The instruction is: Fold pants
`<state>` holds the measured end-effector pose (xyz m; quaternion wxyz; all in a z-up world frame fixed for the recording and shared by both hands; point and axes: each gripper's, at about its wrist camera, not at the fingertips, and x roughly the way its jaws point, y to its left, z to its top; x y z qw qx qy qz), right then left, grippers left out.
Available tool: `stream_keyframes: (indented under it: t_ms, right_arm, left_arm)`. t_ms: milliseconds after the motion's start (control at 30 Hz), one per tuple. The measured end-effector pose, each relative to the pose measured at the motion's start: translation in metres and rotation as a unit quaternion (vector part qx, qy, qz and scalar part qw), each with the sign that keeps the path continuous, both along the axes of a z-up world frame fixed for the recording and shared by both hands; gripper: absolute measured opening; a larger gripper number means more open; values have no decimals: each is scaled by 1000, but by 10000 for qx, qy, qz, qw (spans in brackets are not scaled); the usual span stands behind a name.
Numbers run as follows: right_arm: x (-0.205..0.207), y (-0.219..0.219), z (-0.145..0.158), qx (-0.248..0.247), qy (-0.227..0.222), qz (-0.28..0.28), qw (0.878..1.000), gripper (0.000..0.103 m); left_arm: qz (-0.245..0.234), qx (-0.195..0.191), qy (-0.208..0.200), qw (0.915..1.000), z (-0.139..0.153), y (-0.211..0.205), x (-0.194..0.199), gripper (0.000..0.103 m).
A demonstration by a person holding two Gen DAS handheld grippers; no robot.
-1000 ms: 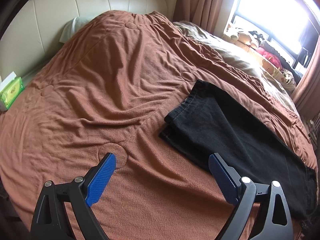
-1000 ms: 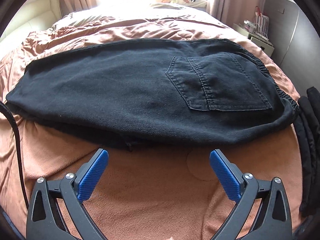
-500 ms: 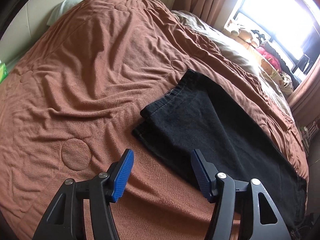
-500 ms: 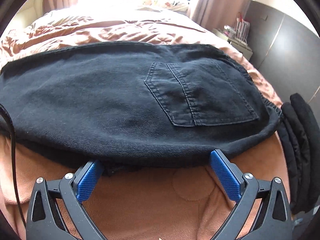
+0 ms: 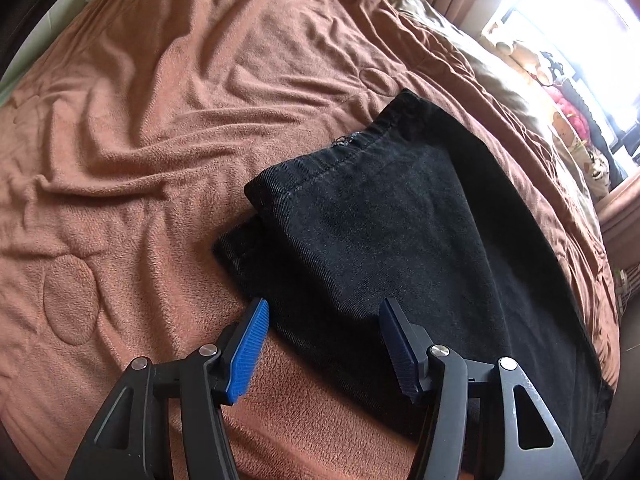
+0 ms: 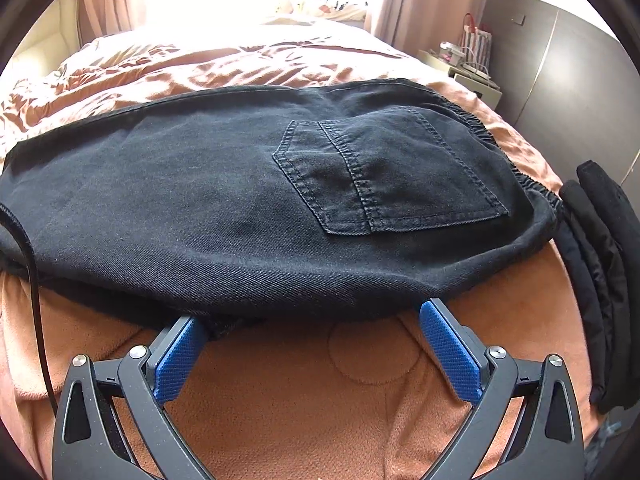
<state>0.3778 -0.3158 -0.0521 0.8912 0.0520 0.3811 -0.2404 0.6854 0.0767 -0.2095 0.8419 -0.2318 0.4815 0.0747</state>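
Black denim pants (image 5: 400, 232) lie folded lengthwise on a brown bedspread (image 5: 160, 120). In the left wrist view their leg hems are at the near left, one leg stacked on the other. My left gripper (image 5: 324, 312) is open, its blue pads straddling the pants' near edge close to the hems. In the right wrist view the pants (image 6: 200, 200) show a back pocket (image 6: 384, 176) and an elastic waistband (image 6: 520, 168) at the right. My right gripper (image 6: 312, 316) is open with its fingertips tucked at the pants' near edge.
A stack of folded black garments (image 6: 600, 280) lies at the bed's right edge. A black cable (image 6: 36, 300) hangs at the left. A nightstand (image 6: 472, 72) and a dark wardrobe (image 6: 568, 80) stand beyond the bed. Stuffed toys (image 5: 560, 96) line the window sill.
Both grippers have moved forward to the pants' near edge. The left gripper has narrowed its opening and shifted toward the leg hems.
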Motion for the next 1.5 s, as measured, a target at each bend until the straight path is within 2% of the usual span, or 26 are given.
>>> stream_keyframes:
  t_ms: [33,100,133,167,233,300,433,800,900,1033,1133,1267,1367,1500]
  right_arm:
    - [-1,-1,1,20,-2,0,10000,102]
    - [-3,-3,0,57,7,-1,10000,102]
    - [-4,-4,0,81,24,2,10000,102]
    - [-4,-5,-1,104,34,2,9999,102]
    - [-4,-6,-2,114,47,5,9999,102]
    - [-4,-5,-2,97,61,9,9999,102]
    - [-4,-6,-2,118,62,24,9999,102]
    - [-7,-8,-3,194,113,13,9997,102]
    - [-7,-8,-5,248,134,12,9996,102]
    - [-21,-10,-2,298,55,-52,9995,99]
    - [-43,-25,2,951,-305,71,9950,88]
    - [-69,-47,7,1543,-795,20,9848,87]
    - [-79,-62,4,2048,-1017,4,9735,88]
    - [-86,-71,3,2371,-1195,54,9641,87]
  left_arm:
    - [67,-23,-6,10000,-2,1,1,58]
    - [250,38,-18,9997,-2,4,0,36]
    - [296,36,-49,9995,-1,6,-2,11]
    - [299,-118,-102,9994,-1,10,-4,4]
    - [327,-204,-178,9991,3,14,-12,3]
    - [286,-189,-244,9991,8,15,-20,2]
    - [354,-398,-381,9979,17,22,-32,2]
    - [410,-314,-226,9984,5,23,-33,2]
    - [457,-258,-33,9986,3,25,-31,4]
    - [513,-608,-17,9968,-1,35,-37,28]
    - [472,-507,-26,9976,-1,33,-34,29]
    - [479,-609,-63,9970,-4,30,-24,39]
    - [473,-679,-97,9965,-6,27,-16,40]
    - [448,-694,-226,9963,-10,27,-8,42]
